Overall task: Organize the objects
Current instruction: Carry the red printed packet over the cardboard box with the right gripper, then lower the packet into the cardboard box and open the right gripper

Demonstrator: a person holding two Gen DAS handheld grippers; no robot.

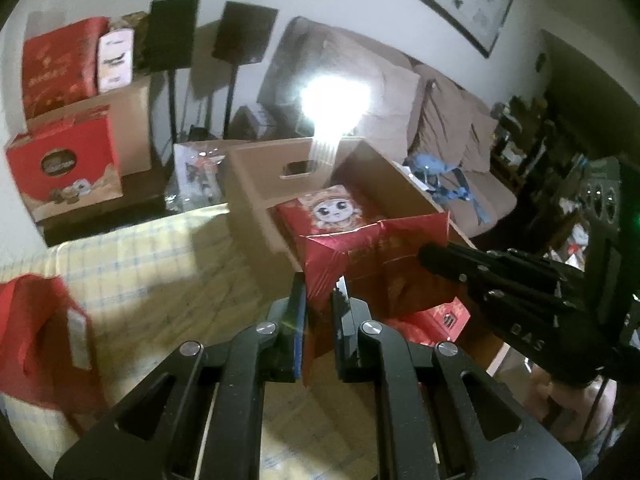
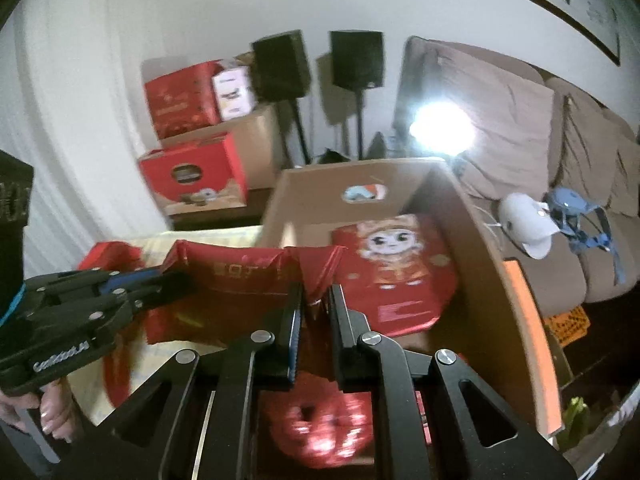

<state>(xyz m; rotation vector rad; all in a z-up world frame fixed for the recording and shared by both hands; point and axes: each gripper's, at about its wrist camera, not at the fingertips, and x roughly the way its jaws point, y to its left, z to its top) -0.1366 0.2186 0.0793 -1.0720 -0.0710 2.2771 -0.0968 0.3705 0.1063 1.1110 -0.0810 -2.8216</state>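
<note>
A red paper bag (image 1: 380, 264) hangs between my two grippers above the near end of an open cardboard box (image 1: 256, 184). My left gripper (image 1: 320, 300) is shut on the bag's left top edge. In the left wrist view the right gripper (image 1: 430, 256) pinches the bag's other end. In the right wrist view my right gripper (image 2: 316, 292) is shut on the red bag (image 2: 240, 280), and the left gripper (image 2: 172, 280) clamps its far corner. Flat inside the box (image 2: 484, 240) lies a red bag with a cartoon figure (image 2: 396, 268). Below it a blurred red round item (image 2: 320, 428) shows.
The box stands on a table with a yellow checked cloth (image 1: 140, 256). Another red bag (image 1: 40, 340) sits at the table's left. Red gift boxes (image 1: 64, 168) stack at the back left by two speakers on stands (image 1: 244, 32). A sofa (image 1: 440, 120) and bright lamp (image 1: 334, 100) lie behind.
</note>
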